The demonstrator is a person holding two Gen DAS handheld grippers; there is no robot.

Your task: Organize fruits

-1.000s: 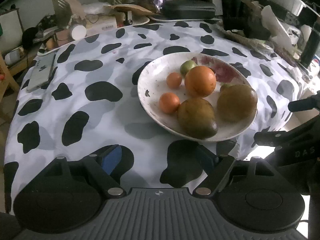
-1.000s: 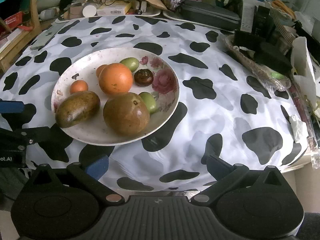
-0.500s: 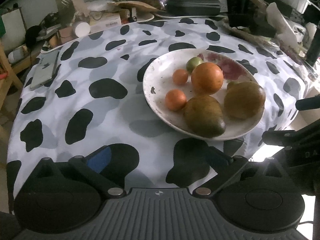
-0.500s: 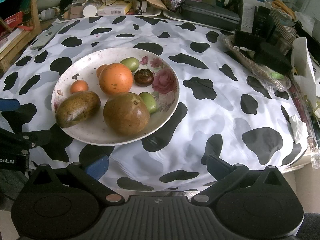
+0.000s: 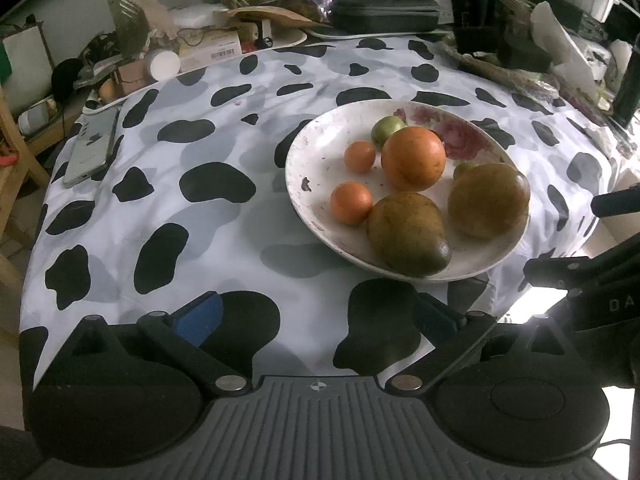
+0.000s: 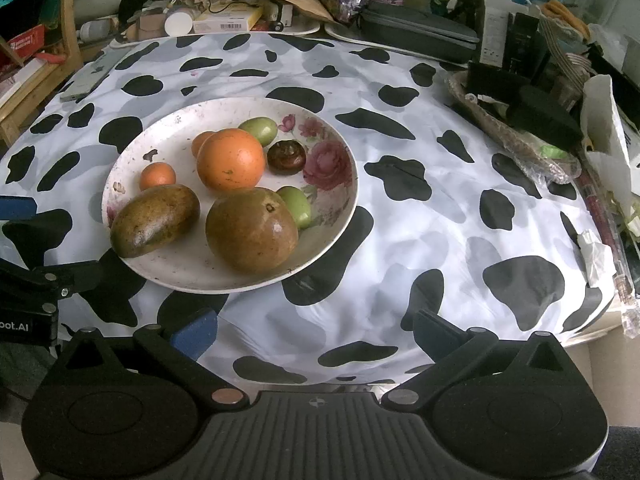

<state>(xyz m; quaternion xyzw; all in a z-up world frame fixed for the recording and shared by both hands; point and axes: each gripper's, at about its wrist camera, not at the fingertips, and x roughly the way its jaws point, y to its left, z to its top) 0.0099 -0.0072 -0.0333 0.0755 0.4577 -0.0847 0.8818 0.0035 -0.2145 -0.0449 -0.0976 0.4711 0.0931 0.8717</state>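
All fruit sits on plate (image 6: pixel 132 152) — large orange (image 6: pixel 231 159) central, two mangoes (image 6: pixel 251 229) nearest the grippers. Left gripper (image 5: pixel 316 316) and right gripper (image 6: pixel 314 330) both spread, empty, short of plate. Sorted or unsorted — possibly either; approach low, centred.

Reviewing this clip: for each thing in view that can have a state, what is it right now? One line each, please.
left gripper: open, empty, hovering short of the plate.
right gripper: open, empty.
plate: upright on the tablecloth, loaded with fruit.
large orange: on the plate, ungrasped.
long mango: lying on its side on the plate.
round mango: on the plate, touching a green fruit.
phone: flat on the tablecloth.
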